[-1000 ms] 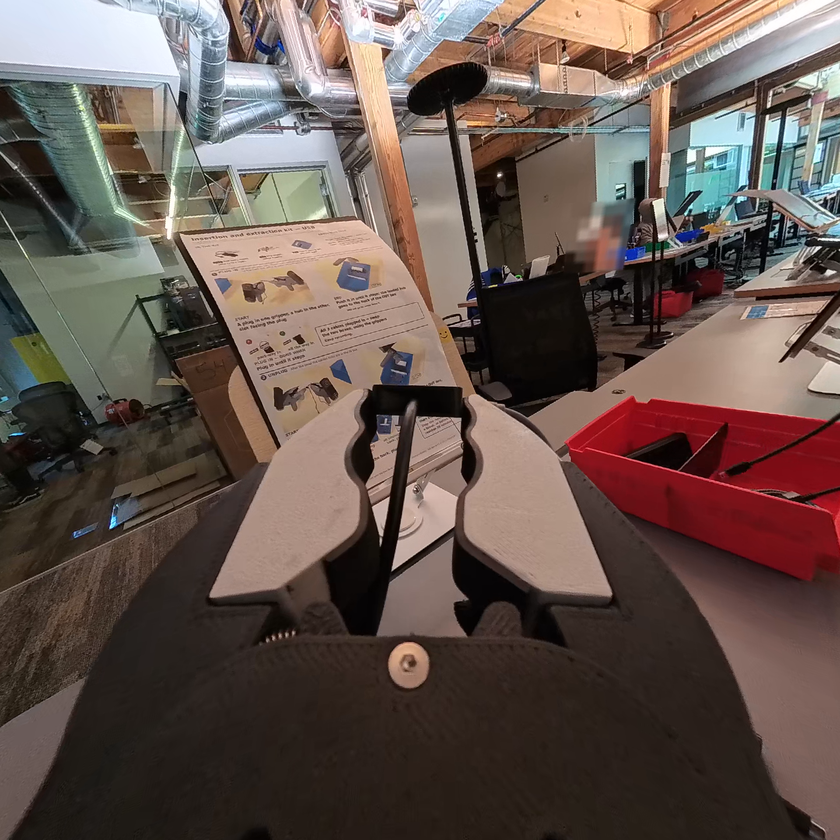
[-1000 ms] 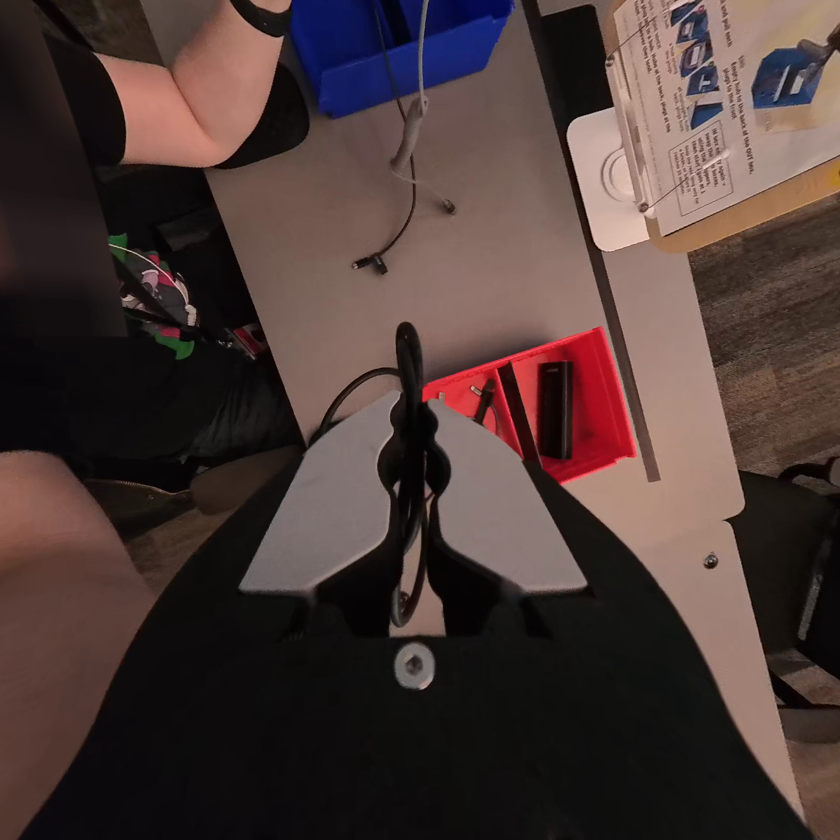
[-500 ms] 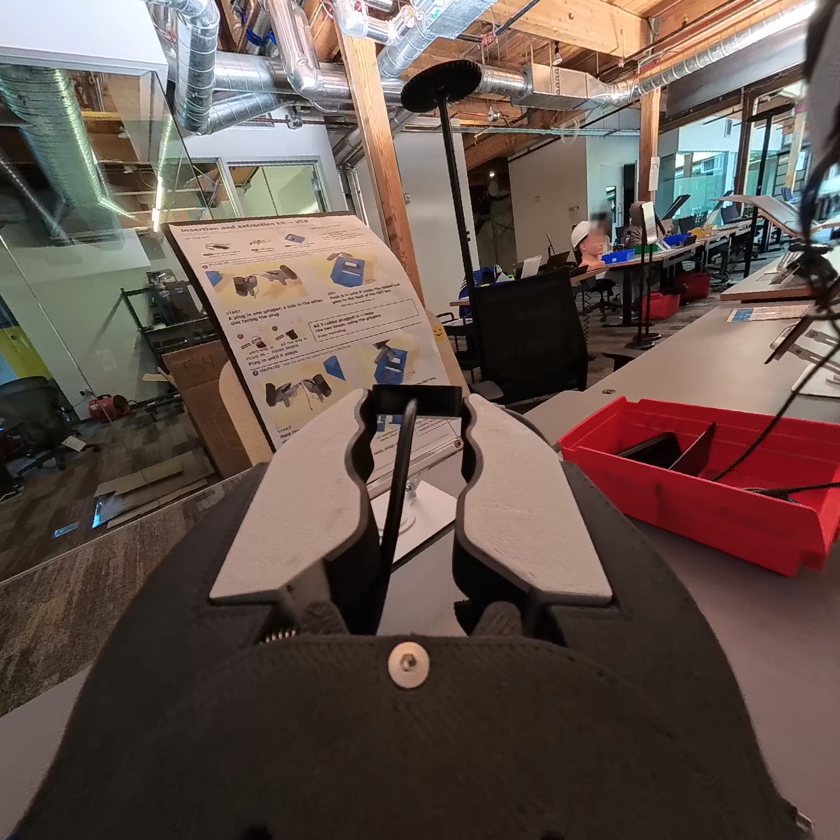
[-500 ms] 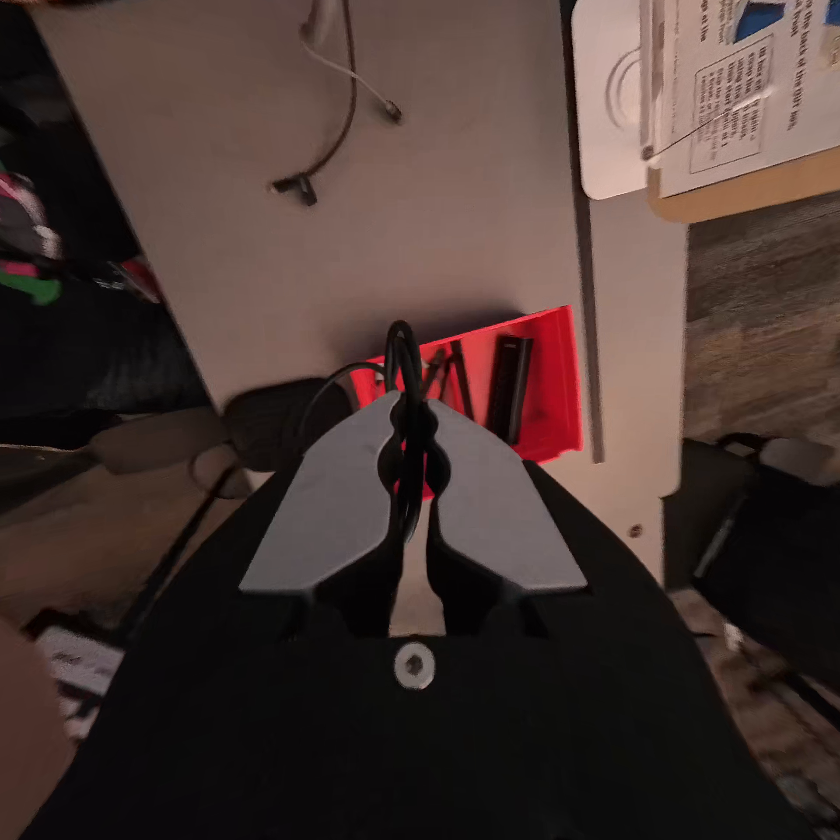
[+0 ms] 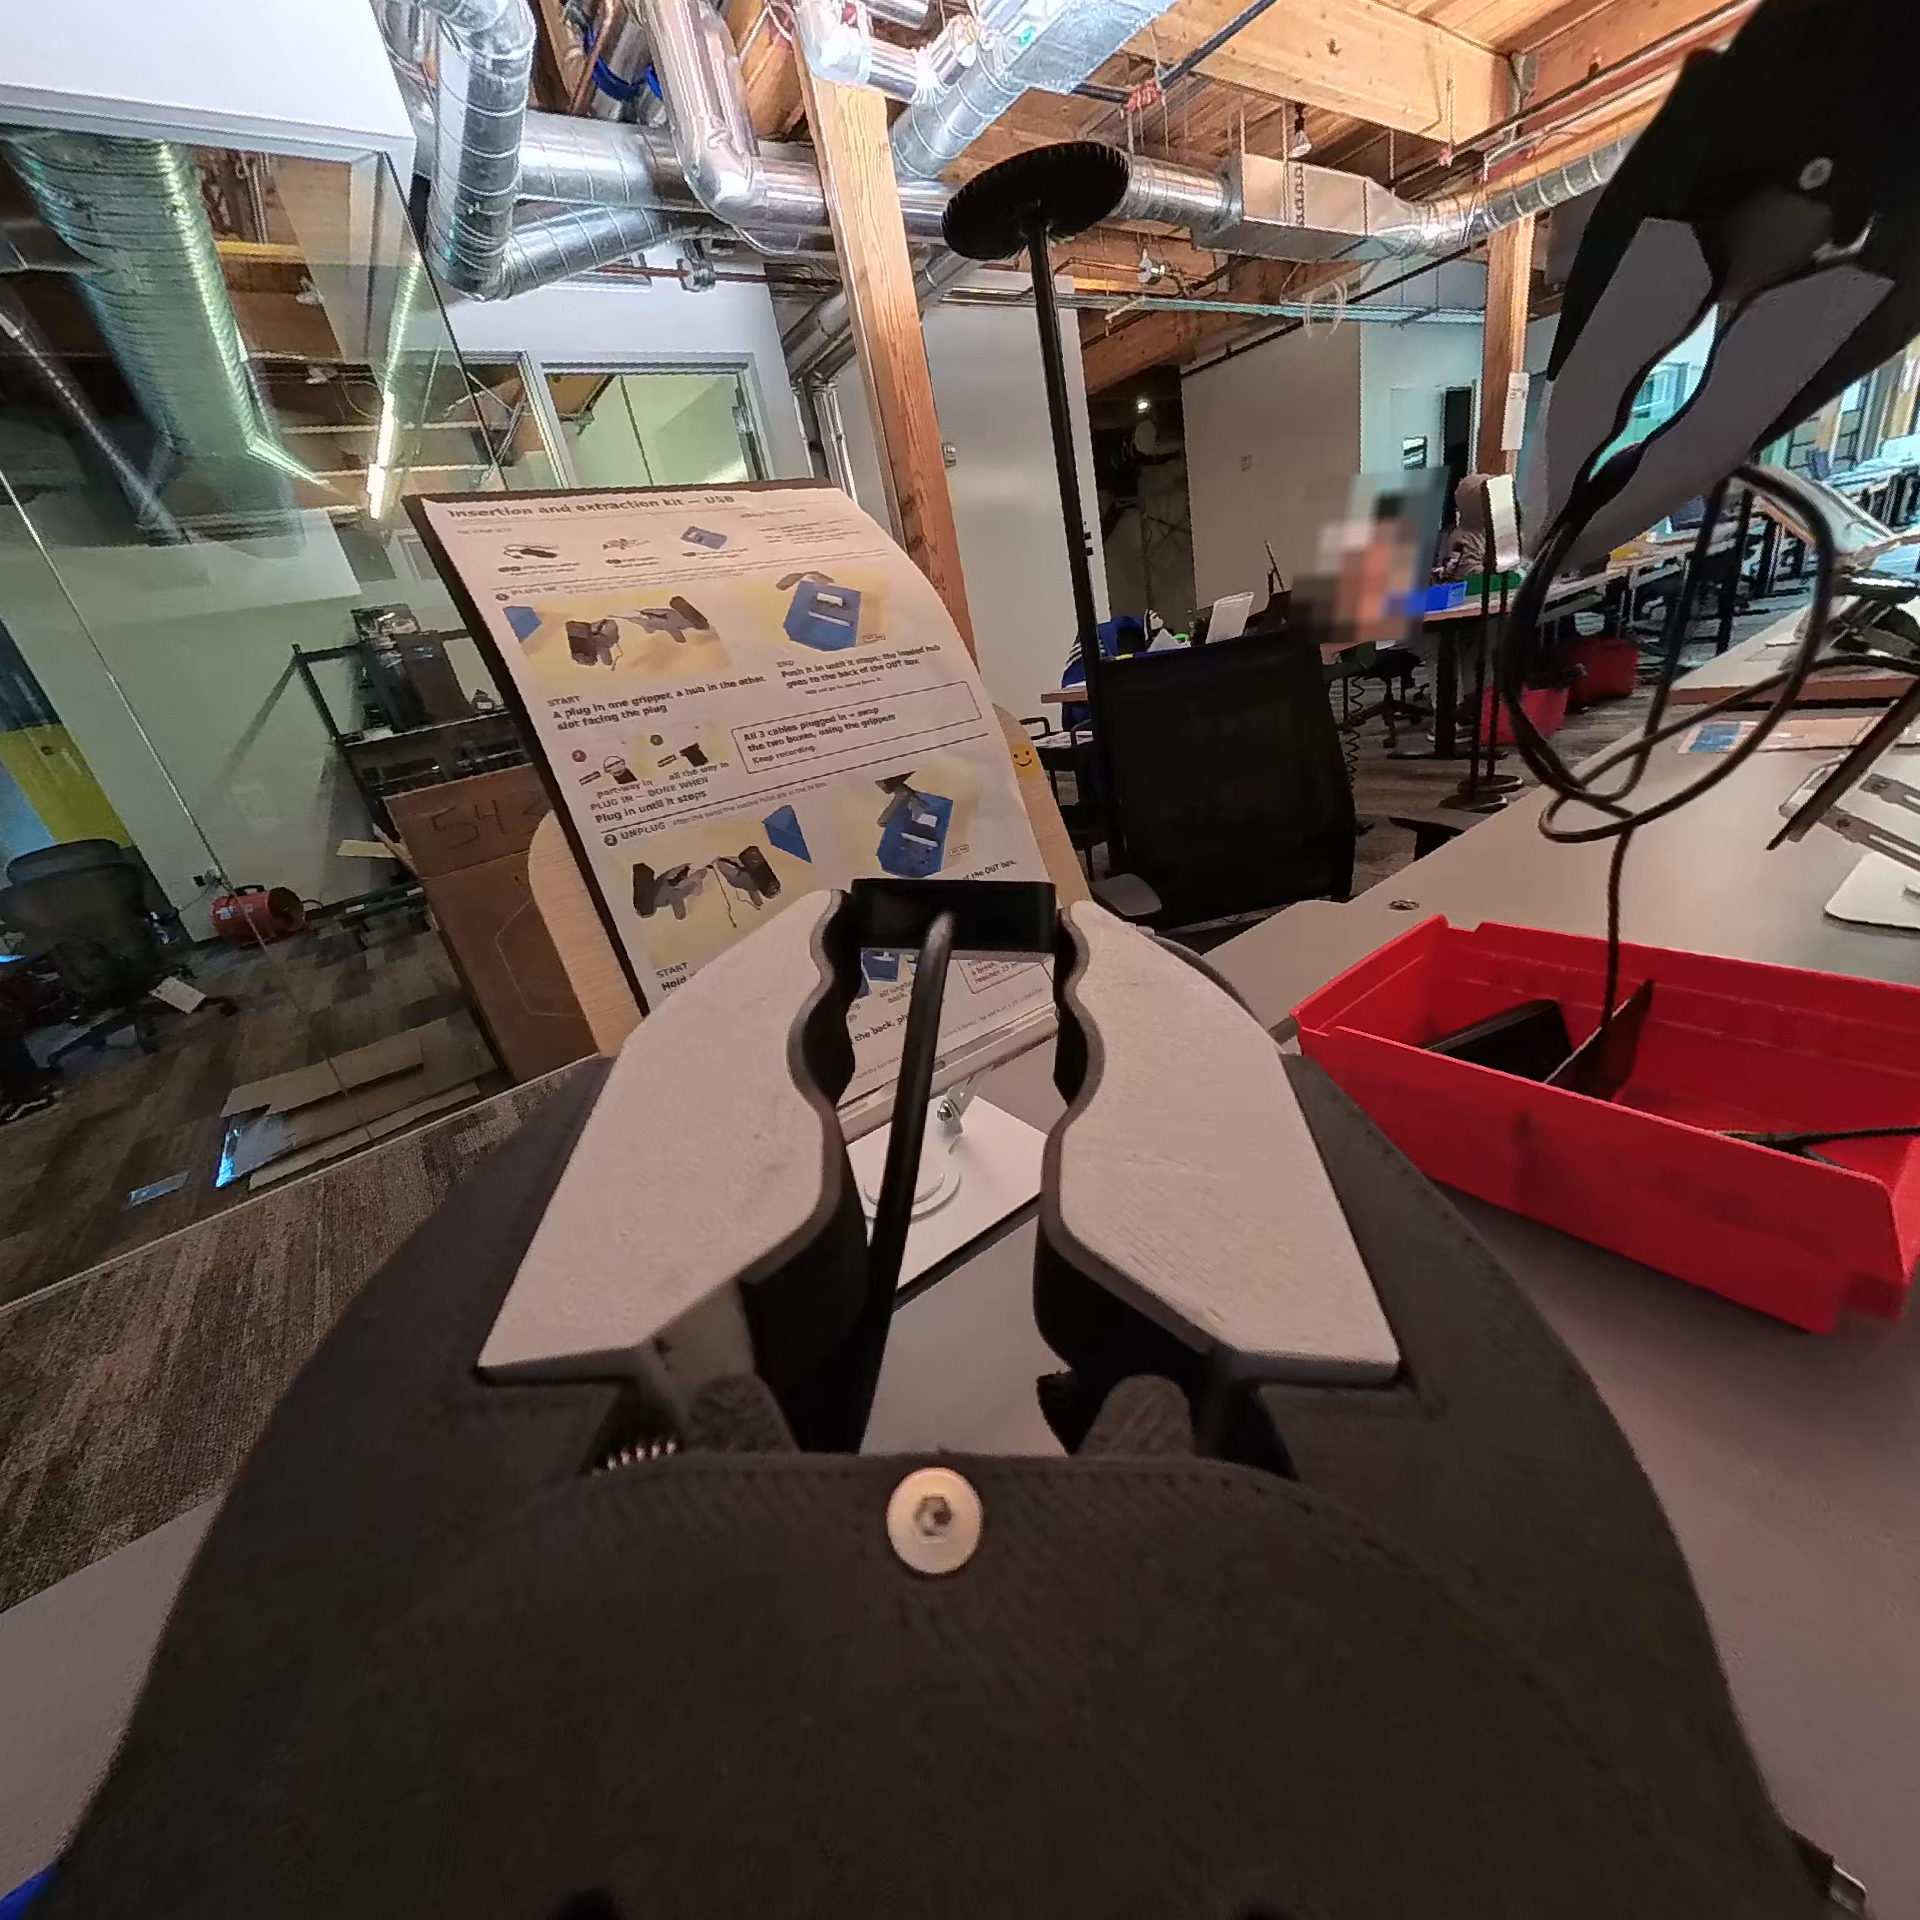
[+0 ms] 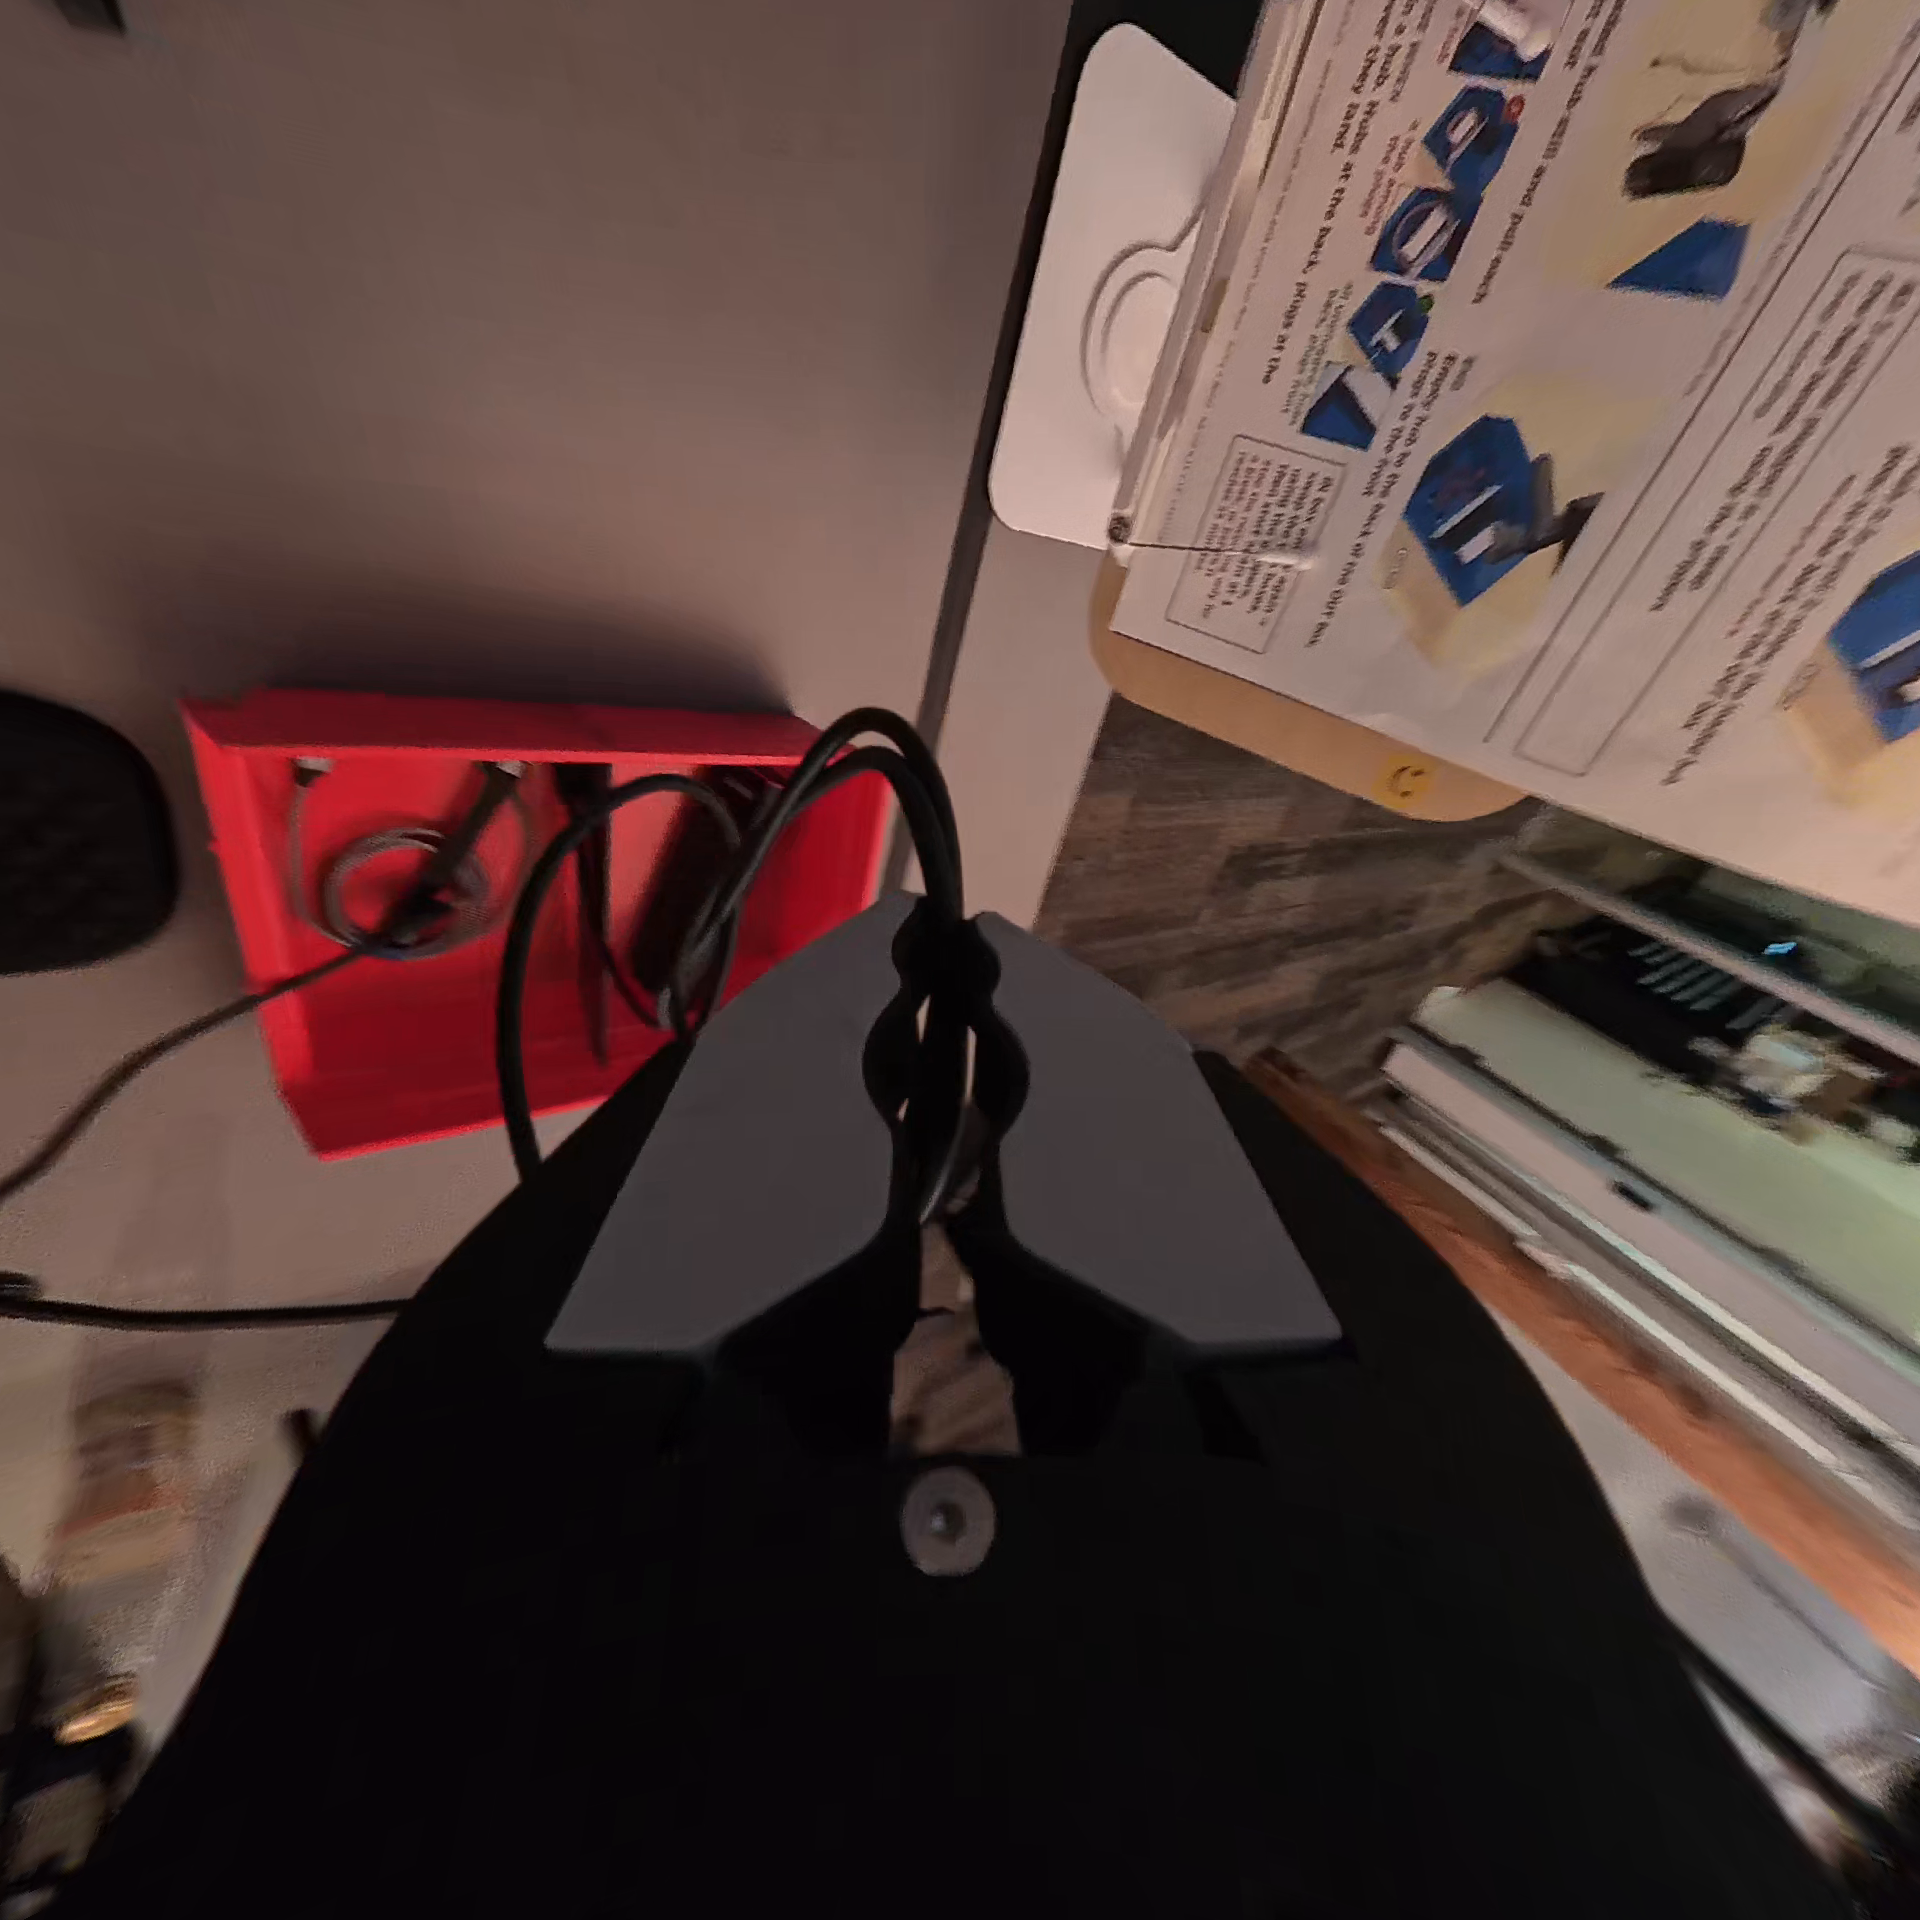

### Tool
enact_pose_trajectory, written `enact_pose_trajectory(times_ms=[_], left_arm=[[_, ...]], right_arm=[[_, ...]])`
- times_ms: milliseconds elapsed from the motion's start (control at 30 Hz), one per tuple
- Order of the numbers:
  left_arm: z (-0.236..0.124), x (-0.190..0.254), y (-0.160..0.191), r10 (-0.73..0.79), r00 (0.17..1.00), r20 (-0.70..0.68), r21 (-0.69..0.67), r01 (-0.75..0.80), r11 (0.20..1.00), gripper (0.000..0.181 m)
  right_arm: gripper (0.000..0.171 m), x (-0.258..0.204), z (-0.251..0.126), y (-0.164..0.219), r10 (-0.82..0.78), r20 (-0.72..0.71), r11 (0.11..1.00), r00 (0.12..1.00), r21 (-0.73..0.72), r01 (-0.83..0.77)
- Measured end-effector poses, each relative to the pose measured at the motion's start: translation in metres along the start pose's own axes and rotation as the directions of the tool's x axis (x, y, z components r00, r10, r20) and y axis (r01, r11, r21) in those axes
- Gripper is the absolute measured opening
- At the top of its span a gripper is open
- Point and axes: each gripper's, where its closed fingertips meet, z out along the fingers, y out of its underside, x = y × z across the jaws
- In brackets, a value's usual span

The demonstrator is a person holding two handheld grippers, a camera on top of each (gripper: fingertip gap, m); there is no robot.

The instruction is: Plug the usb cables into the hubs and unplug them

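My left gripper (image 5: 948, 925) is shut on a small black USB hub (image 5: 987, 916) held crosswise at its fingertips. The hub's black cable (image 5: 906, 1101) runs back between the fingers. My right gripper (image 6: 940, 920) is shut on a bundle of looped black USB cable (image 6: 883, 748). It hangs above a red bin (image 6: 343, 1049). In the left wrist view the right gripper (image 5: 1600, 468) is high at the upper right. Its cable loops (image 5: 1662, 675) dangle toward the red bin (image 5: 1558, 1132).
The red bin holds a coiled grey cable (image 6: 405, 883), a black divider and a black hub (image 6: 686, 894). An instruction sheet (image 5: 748, 727) stands on a white base (image 6: 1101, 312) at the grey table's edge (image 6: 966, 520). A black chair (image 5: 1226, 769) is behind. Across from one pair of fingers to the other is roughly 30 cm.
My right gripper has swung with its cable bundle to hang over the red bin, and now shows at the upper right of the left wrist view. My left gripper has barely moved.
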Motion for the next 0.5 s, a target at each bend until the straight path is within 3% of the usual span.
enact_pose_trajectory(times_ms=[200,400,500], left_arm=[[-0.002,0.001,-0.003,0.000,1.000,-0.001,0.007,0.000,1.000,0.035],[-0.001,0.007,-0.005,0.002,1.000,-0.021,0.014,-0.002,1.000,0.035],[-0.001,0.010,-0.006,0.003,1.000,-0.026,0.017,-0.003,1.000,0.035]], right_arm=[[0.006,-0.028,0.014,0.003,-0.096,-0.005,0.994,0.995,-0.044,0.095],[0.006,-0.070,0.039,0.034,0.145,0.035,0.979,0.989,0.136,-0.149],[0.007,-0.105,0.075,0.055,0.191,0.116,0.974,0.975,0.101,-0.203]])
